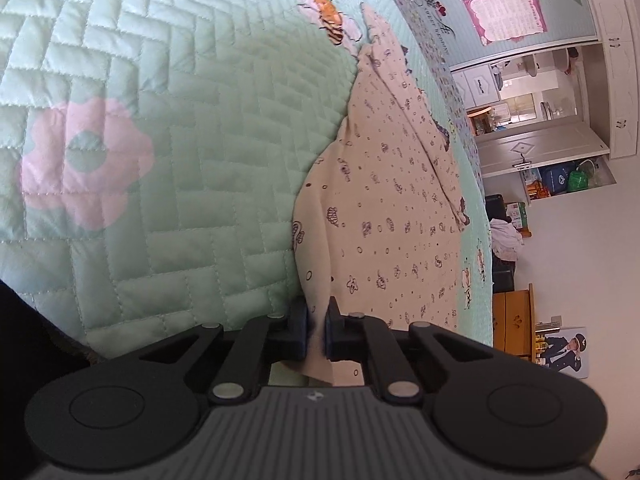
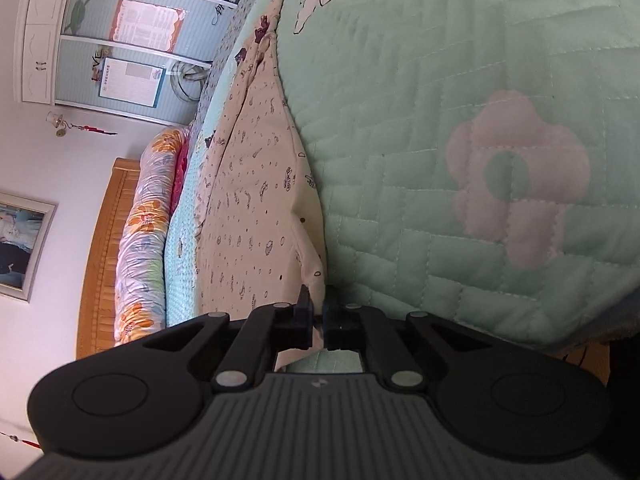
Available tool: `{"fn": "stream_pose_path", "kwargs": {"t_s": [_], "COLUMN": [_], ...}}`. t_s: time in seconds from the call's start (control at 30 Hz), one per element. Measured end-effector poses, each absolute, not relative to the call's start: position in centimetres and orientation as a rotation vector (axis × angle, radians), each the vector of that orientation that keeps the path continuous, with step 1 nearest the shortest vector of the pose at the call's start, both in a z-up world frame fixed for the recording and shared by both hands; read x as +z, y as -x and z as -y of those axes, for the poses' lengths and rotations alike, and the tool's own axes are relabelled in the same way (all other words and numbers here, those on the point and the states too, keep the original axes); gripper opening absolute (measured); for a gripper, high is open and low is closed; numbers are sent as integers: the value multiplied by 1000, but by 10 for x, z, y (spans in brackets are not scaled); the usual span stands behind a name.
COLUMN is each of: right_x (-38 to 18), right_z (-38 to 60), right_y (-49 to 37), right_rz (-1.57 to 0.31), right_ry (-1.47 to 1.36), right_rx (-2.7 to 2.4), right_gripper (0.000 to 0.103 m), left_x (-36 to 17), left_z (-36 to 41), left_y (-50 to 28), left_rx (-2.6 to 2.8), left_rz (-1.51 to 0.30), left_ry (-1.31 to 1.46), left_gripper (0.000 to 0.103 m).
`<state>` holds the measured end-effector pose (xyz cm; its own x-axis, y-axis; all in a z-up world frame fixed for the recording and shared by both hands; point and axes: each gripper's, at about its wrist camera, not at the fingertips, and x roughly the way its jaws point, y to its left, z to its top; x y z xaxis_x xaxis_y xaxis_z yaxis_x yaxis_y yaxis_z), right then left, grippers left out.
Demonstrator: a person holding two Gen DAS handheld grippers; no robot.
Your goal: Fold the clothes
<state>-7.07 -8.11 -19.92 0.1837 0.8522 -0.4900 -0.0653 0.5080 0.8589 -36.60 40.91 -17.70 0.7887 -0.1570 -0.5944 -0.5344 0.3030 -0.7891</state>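
Note:
A cream garment (image 1: 384,208) with small dark prints lies spread on a mint-green quilted bedspread (image 1: 180,140). In the left wrist view my left gripper (image 1: 317,312) is shut on the garment's near edge, the cloth pinched between its two pads. In the right wrist view the same cream garment (image 2: 256,200) stretches away along the bedspread (image 2: 420,120), and my right gripper (image 2: 318,310) is shut on its near corner. Both views are rolled sideways. Part of the cloth hangs below each pair of fingers.
A pink flower patch (image 1: 84,164) marks the bedspread. A rolled floral duvet (image 2: 144,240) lies against a wooden headboard (image 2: 100,260). Wardrobe doors (image 2: 120,40), a wooden cabinet (image 1: 512,316) and an open doorway (image 1: 532,92) stand beyond the bed.

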Motion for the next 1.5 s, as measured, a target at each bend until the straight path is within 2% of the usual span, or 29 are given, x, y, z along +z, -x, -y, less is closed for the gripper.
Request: {"fn": "stream_pose_path", "kwargs": {"t_s": [0.17,0.63,0.87,1.17,1.5], "right_x": [-207,-175,-148,-114,-76], "right_z": [86,114,104,73,5], "right_y": [68,86,76,34,-56], "right_rz": [-1223,-1088,-1014,-969,-954], "right_ry": [-886,-885,-943,-977,-991], "right_rx": [759,716,748,759,766], "right_gripper": [3,2,2,2,2], "left_x": [-180,-167,-141,-109,-60], "left_z": [-409,-396,-402,-426,-491], "left_y": [370,381,376,338,234], "left_rx": [279,303,276,275,290], "left_rz": [-644,-628,-534,-425,-369], "left_ry": [1282,1251,1258,1252,1202], "left_gripper": [9,6,5,5,6]}}
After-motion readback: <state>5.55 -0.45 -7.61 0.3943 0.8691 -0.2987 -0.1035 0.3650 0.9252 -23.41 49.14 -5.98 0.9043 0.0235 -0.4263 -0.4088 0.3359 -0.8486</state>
